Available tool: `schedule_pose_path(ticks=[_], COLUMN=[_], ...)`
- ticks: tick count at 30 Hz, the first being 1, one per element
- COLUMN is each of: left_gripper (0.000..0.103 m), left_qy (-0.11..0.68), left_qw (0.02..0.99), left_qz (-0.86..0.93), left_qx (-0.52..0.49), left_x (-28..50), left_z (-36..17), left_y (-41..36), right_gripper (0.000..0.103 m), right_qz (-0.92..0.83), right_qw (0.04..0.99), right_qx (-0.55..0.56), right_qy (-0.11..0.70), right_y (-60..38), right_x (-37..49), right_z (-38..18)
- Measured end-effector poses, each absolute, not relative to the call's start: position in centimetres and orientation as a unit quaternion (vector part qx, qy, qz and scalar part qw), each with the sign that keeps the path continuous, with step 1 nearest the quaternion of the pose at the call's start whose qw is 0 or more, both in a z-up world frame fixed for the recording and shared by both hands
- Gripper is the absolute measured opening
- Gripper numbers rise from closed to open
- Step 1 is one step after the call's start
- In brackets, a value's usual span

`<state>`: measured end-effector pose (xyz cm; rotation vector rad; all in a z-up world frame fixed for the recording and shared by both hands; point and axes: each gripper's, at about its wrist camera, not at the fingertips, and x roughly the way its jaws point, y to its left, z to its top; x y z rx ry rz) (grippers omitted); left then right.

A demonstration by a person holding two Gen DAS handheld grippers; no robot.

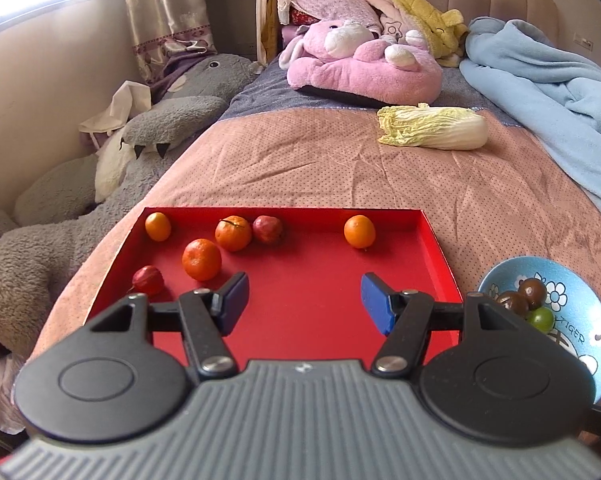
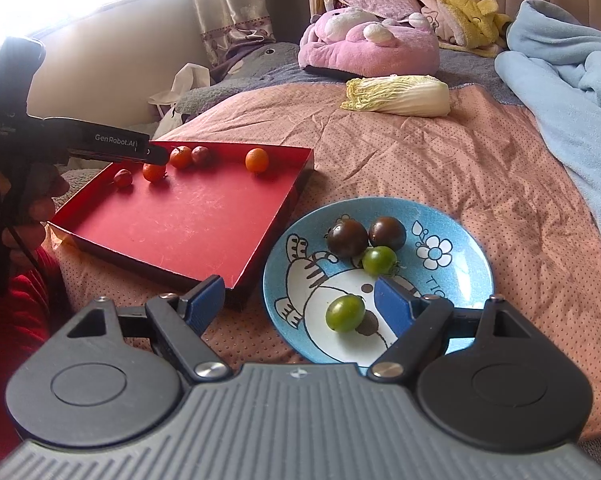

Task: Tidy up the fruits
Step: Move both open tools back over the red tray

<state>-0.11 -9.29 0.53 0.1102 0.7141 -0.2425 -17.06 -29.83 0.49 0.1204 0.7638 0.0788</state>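
Left hand-held gripper [image 1: 304, 300] spread wide with nothing held above red tray [image 1: 436, 248] of oranges [image 1: 201, 259], right hand-held gripper [image 2: 298, 300] likewise released over blue plate [image 2: 460, 236], green tomato [image 2: 345, 313] between its fingers, both containers on bed [image 2: 440, 160].

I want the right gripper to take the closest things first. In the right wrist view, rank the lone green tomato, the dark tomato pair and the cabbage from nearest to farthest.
From the right gripper:
1. Lone green tomato, between the open fingers, on the blue plate.
2. Dark tomato pair, farther back on the plate.
3. Cabbage, far up the bed.
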Motion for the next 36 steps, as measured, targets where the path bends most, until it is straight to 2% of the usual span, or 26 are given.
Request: schedule_pose_path(ticks=[7, 20, 31, 34, 36], left_gripper=[0.065, 0.065, 0.065, 0.065, 0.065], left_qy=[0.340, 0.350, 0.351, 0.359, 0.363], left_qw=[0.932, 0.933, 0.934, 0.931, 0.930], left_qz=[-0.104, -0.078, -0.066, -0.064, -0.062], left_qx=[0.064, 0.020, 0.009, 0.005, 0.001], left_x=[1.2, 1.4, 0.9, 1.3, 1.6], left_z=[0.7, 0.5, 0.2, -0.1, -0.2], left_y=[-8.7, -5.0, -3.6, -3.4, -3.2], right_gripper=[0.085, 0.085, 0.085, 0.083, 0.077], right_qz=[0.052, 0.076, 0.082, 0.082, 0.078], right_qw=[0.927, 0.932, 0.937, 0.934, 0.930], right_qx=[0.053, 0.046, 0.036, 0.032, 0.027], right_qy=[0.367, 0.351, 0.338, 0.346, 0.357], right_y=[-28.3, -25.6, -23.2, -22.6, -22.3], right_x=[-15.6, -11.0, -2.5, 0.6, 2.9], right_z=[1.0, 1.8, 0.6, -0.6, -1.7])
